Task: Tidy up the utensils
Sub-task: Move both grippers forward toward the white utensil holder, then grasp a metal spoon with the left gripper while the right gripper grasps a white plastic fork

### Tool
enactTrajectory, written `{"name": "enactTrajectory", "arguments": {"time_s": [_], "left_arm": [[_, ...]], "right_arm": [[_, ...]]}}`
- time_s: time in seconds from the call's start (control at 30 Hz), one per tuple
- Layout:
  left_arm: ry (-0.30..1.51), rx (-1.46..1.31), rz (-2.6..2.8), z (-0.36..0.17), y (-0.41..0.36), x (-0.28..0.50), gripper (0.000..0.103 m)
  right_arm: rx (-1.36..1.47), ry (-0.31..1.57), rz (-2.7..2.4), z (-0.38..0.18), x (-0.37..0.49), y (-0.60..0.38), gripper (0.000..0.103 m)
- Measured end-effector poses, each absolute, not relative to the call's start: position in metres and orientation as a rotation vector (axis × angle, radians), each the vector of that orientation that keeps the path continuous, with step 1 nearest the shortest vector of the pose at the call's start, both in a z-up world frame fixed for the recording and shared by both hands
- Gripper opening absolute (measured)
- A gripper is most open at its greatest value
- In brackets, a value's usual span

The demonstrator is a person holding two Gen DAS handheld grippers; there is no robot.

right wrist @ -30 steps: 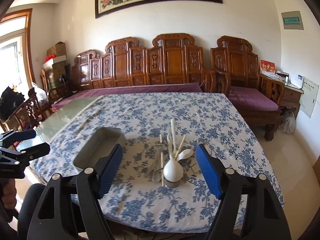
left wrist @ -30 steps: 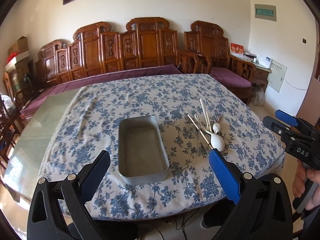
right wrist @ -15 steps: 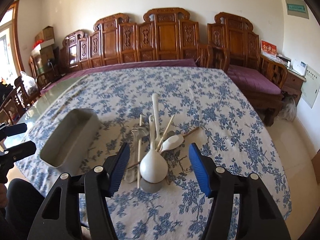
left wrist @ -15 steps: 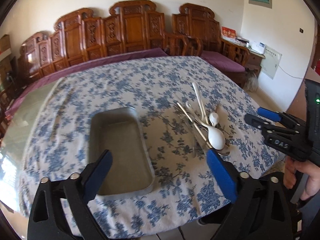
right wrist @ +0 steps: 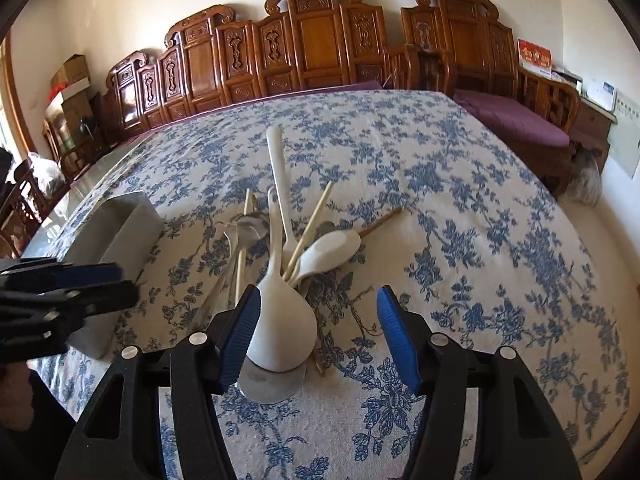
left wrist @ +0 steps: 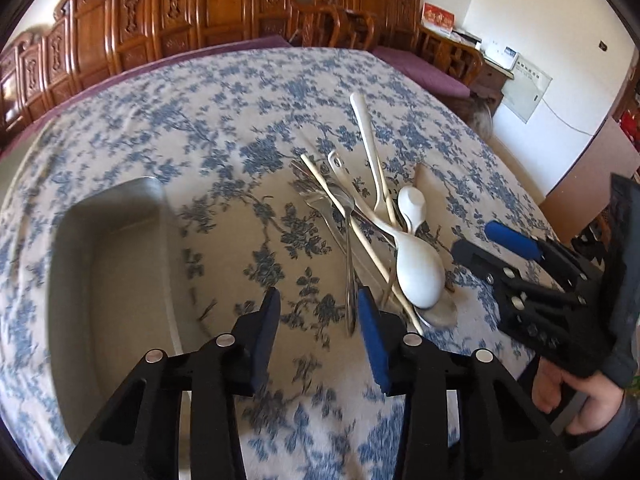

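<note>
Table: we find one table under a white cloth with blue flowers (right wrist: 460, 208), carved wooden benches (right wrist: 312, 48) ranged behind it.
Tray: we count one rectangular metal tray (left wrist: 120, 280), nothing in it, lying on the cloth on the left side of the left wrist view.
Utensil pile: we list a loose heap (left wrist: 372, 232) on the cloth, well to the right of the tray and apart from it.
Large white spoon: we see its bowl (right wrist: 282, 332) nearest us, resting on top of a flat metal piece, its handle running back into the heap.
Small white spoon: we note it (right wrist: 328, 254) just right of the large one, bowl turned to the right.
Long white handle: we note it (right wrist: 276, 168) reaching furthest back over the cloth.
Chopsticks: we count several pale sticks (left wrist: 352, 228) crossing the spoons at angles.
Metal cutlery: we make out a spoon and fork (left wrist: 340, 208) under the sticks; the exact count we cannot tell.
Left gripper (left wrist: 318, 312): we record jaws that have just been closing and now stand narrow, with only cloth between them, its right pad at the near end of a metal handle; whether it touches we cannot tell.
Right gripper (right wrist: 318, 320): we record jaws apart, having just closed a little; the large spoon's bowl sits against its left pad, and the right pad stands clear.
</note>
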State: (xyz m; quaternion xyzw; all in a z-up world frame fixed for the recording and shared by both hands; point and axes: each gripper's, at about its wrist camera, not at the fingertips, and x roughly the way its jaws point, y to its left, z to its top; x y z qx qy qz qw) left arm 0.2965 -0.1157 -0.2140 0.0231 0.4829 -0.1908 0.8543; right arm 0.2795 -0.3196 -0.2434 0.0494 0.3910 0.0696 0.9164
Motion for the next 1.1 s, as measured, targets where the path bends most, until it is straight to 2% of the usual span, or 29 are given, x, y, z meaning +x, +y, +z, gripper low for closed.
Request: {"name": "enactTrajectory", "arguments": {"time_s": [0.07, 0.23, 0.4, 0.73, 0.77, 1.1], "left_arm": [[1.039, 0.036, -0.418, -0.223, -0.122, 0.307, 0.028], [1.068, 0.025, -0.436, -0.240, -0.140, 0.329, 0.025], [1.096, 0.005, -0.438, -0.254, -0.151, 0.344, 0.014], [1.087, 0.013, -0.412, -0.256, -0.157, 0.359, 0.007], [1.086, 0.009, -0.404, -0.256, -0.155, 0.359, 0.003], [1.024, 0.015, -0.398, -0.234, -0.146, 0.345, 0.001]], "right_arm": [[0.117, 0.806, 0.142, -0.246, 0.280, -0.324, 0.063], [0.145, 0.819, 0.145, -0.255, 0.281, -0.332, 0.063], [0.175, 0.834, 0.154, -0.261, 0.281, -0.334, 0.063], [0.179, 0.827, 0.165, -0.261, 0.281, -0.333, 0.063], [0.178, 0.828, 0.165, -0.261, 0.281, -0.333, 0.063], [0.174, 0.819, 0.180, -0.258, 0.282, -0.330, 0.063]]}}
